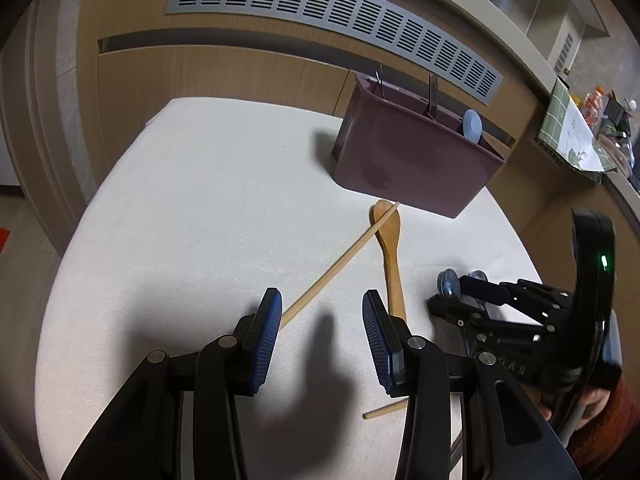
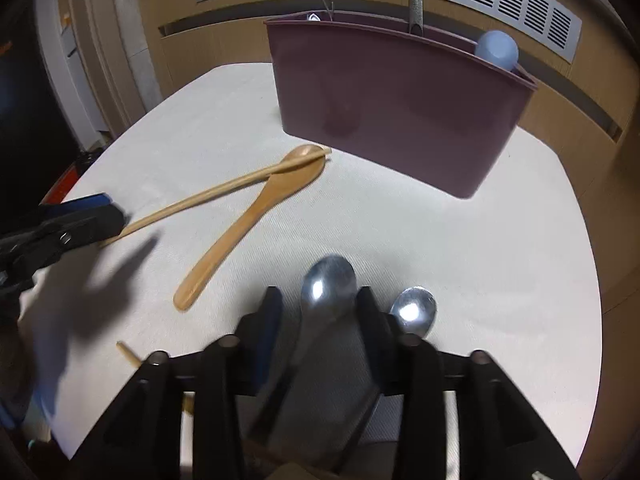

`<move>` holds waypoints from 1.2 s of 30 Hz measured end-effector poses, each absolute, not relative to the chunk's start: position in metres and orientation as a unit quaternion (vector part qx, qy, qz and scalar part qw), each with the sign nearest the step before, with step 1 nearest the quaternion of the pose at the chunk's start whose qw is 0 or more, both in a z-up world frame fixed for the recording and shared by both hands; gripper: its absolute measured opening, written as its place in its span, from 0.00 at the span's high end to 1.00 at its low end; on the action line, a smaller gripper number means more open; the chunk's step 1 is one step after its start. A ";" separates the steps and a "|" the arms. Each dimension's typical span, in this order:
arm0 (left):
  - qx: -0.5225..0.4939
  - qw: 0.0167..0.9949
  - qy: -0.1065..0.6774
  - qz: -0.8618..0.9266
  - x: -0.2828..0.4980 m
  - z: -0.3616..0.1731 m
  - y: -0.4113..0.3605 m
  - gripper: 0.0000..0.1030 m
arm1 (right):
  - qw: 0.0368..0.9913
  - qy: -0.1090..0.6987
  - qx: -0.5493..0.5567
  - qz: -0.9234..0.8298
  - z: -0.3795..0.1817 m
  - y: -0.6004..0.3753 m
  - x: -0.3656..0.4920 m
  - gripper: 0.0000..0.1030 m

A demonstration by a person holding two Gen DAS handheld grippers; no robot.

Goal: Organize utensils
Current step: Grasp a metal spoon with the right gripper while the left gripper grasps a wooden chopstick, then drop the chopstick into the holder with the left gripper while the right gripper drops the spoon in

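A maroon utensil caddy (image 1: pixel 412 160) (image 2: pixel 396 96) stands at the table's far side, holding a blue spoon (image 2: pixel 497 53) and metal handles. A wooden spoon (image 1: pixel 390 248) (image 2: pixel 256 212) lies on the white cloth with a chopstick (image 1: pixel 340 264) (image 2: pixel 224 192) across its bowl. A second chopstick (image 1: pixel 386 410) lies near my left gripper (image 1: pixel 322 304), which is open and empty above the cloth. My right gripper (image 2: pixel 318 300) is open around a metal spoon (image 2: pixel 328 280); another metal spoon (image 2: pixel 414 310) lies just to its right. The right gripper shows in the left wrist view (image 1: pixel 452 292).
The white-clothed table (image 1: pixel 180 200) ends near wooden cabinets with a grey vent grille (image 1: pixel 340 28). A counter with cluttered items (image 1: pixel 592 120) sits to the far right.
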State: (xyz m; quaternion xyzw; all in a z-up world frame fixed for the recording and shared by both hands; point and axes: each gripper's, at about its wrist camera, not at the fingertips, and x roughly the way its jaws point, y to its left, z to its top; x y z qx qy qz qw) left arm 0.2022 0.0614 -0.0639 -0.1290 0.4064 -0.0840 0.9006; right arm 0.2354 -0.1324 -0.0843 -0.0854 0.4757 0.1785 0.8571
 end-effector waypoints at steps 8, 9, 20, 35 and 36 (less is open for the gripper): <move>-0.133 0.899 0.407 -0.089 0.194 -0.070 0.070 0.58 | 0.860 0.455 -0.135 0.186 -0.077 -0.129 0.227 0.76; -0.129 0.899 0.407 -0.097 0.193 -0.070 0.069 0.58 | 0.864 0.450 -0.130 0.184 -0.073 -0.133 0.226 0.76; -0.031 0.892 0.421 -0.159 0.231 -0.064 0.028 0.74 | 0.911 0.381 -0.028 0.155 -0.024 -0.200 0.195 0.75; 0.085 0.839 0.508 -0.175 0.323 -0.081 -0.023 0.85 | 0.926 0.338 0.011 0.170 -0.007 -0.218 0.195 0.75; 0.079 0.841 0.508 -0.169 0.324 -0.080 -0.023 0.90 | 0.927 0.334 0.009 0.169 -0.006 -0.217 0.194 0.75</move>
